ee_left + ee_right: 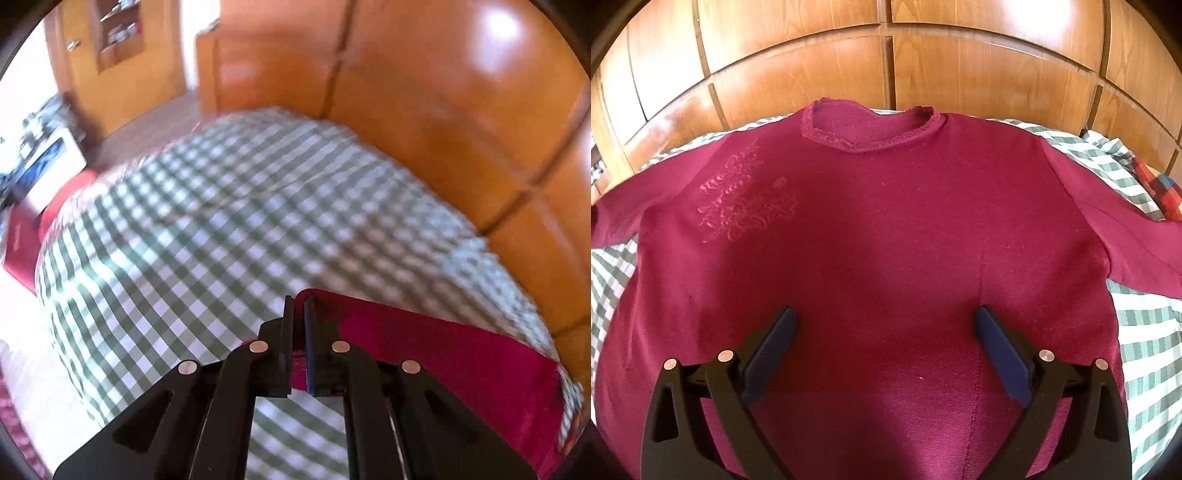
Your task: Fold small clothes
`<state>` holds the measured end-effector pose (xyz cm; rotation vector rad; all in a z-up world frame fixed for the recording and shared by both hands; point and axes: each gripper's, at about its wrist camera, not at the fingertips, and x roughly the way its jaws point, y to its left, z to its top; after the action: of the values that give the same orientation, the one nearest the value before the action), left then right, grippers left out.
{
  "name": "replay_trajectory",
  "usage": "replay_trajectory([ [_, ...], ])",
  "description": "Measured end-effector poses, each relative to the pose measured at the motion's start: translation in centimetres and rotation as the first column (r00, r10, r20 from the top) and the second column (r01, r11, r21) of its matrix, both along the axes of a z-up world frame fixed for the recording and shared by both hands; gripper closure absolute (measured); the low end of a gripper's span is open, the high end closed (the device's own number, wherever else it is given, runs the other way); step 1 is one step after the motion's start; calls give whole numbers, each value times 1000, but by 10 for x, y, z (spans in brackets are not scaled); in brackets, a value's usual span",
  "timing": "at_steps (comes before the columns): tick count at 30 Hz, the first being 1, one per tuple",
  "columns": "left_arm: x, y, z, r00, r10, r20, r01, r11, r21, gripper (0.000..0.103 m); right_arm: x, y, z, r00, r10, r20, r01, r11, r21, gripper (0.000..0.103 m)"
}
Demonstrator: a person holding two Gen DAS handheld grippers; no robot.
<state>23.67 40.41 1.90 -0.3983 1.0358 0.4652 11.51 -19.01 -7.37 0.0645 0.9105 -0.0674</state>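
A maroon long-sleeved top [871, 229] lies spread flat, front up, on a green-and-white checked bedspread [1145, 332], with its collar toward the wooden headboard. My right gripper [885, 314] hangs open just above the middle of the top, nothing between its fingers. In the left wrist view my left gripper [299, 306] is shut on the end of a sleeve of the maroon top [461, 354]. The sleeve stretches from the jaws away to the lower right, lifted over the checked bedspread [221, 229]. This view is blurred by motion.
A glossy wooden headboard [886, 66] runs along the far side of the bed. A red plaid cloth [1160, 192] lies at the right edge. In the left wrist view a red item [22, 243] and a cluttered desk [40, 155] stand past the bed's left side.
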Motion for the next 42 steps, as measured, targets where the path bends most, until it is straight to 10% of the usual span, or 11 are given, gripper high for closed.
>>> replay_trajectory([
  [4, 16, 14, -41, 997, 43, -65, -43, 999, -5, 81, 1, 1, -1, 1000, -2, -5, 2, 1000, -15, 6],
  [6, 10, 23, -40, 994, 89, -56, -89, 996, 13, 33, 1, 2, -1, 1000, -3, -6, 3, 1000, -20, 5],
  [8, -11, 38, -28, 988, 151, 35, -152, 988, 11, 29, 1, 3, -1, 1000, -4, -6, 4, 1000, -23, 5],
  [17, -76, 45, -49, 989, 81, 122, -56, 978, -200, 38, 1, 4, -2, 1000, -7, -7, 7, 999, -35, 5],
  [22, -53, 35, -85, 991, 100, 85, -74, 961, -267, 71, 1, 5, -2, 1000, -10, -9, 9, 999, -46, 5],
  [24, -44, 28, -88, 993, 96, 75, -76, 969, -233, 94, 1, 6, -2, 1000, -11, -9, 10, 999, -48, 4],
  [36, -10, -18, -80, 991, 109, -84, -97, 987, 130, 89, 2, 3, -3, 1000, -9, -9, 9, 1000, -29, 4],
  [42, -39, -111, -27, 987, -44, 153, 23, 990, 137, 85, 2, 2, -3, 1000, -3, -16, 3, 1000, -13, 4],
])
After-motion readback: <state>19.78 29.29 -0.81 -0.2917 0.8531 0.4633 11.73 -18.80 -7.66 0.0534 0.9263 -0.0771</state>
